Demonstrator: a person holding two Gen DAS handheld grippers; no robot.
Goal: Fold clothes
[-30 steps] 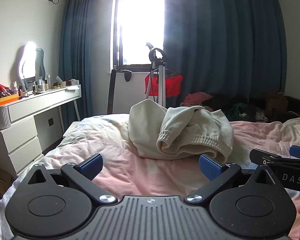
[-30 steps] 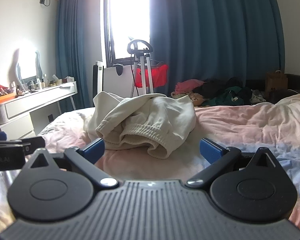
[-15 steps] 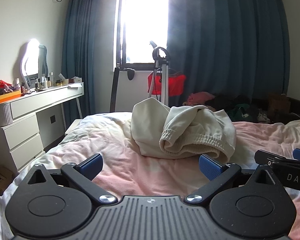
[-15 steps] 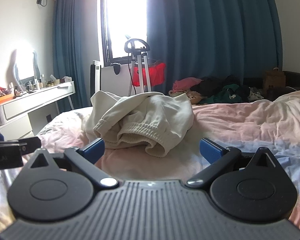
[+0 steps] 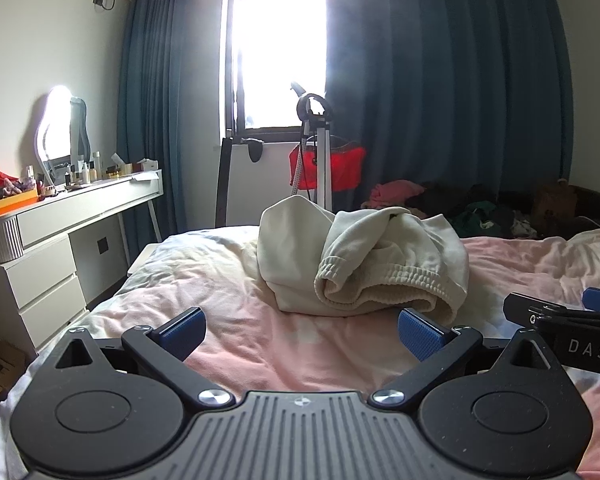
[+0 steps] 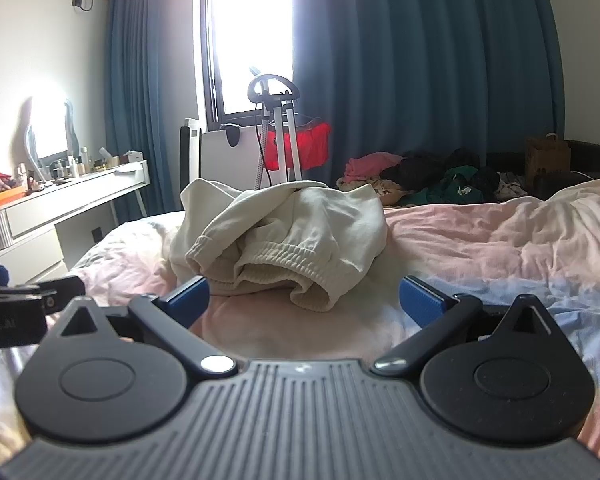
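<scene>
Both of my grippers hang low over the bed, side by side, and neither holds anything. On my left, the left gripper (image 5: 300, 326) has its blue-padded fingers (image 5: 182, 326) spread wide, with only the pink sheet between them. Further left stands a white dressing table (image 5: 72, 216), its top crowded with small bottles and an orange tray, and a lit mirror (image 5: 58, 124) glows above it. Behind that, dark blue curtains (image 5: 440, 80) frame a bright window (image 5: 278, 40), and a garment steamer stand (image 5: 318, 148) with something red hanging on it sits below the sill.

Straight ahead of me, the cream sweatpants (image 5: 364, 256) lie in a crumpled heap on the bed (image 5: 236, 320), well beyond my fingertips; an elastic cuff and a ribbed waistband face me. From the right wrist view the same sweatpants (image 6: 284, 236) sit just past and between my fingers, nearer the left one, not touching either.

On my right, the right gripper (image 6: 304, 300) is likewise spread wide over the sheet, its blue pads (image 6: 422, 300) clear of the cloth. Far right, beyond the bed's edge, a pile of dark, green and pink clothes (image 6: 428, 176) lies against the curtain, with a brown paper bag (image 6: 548, 156) beside it
</scene>
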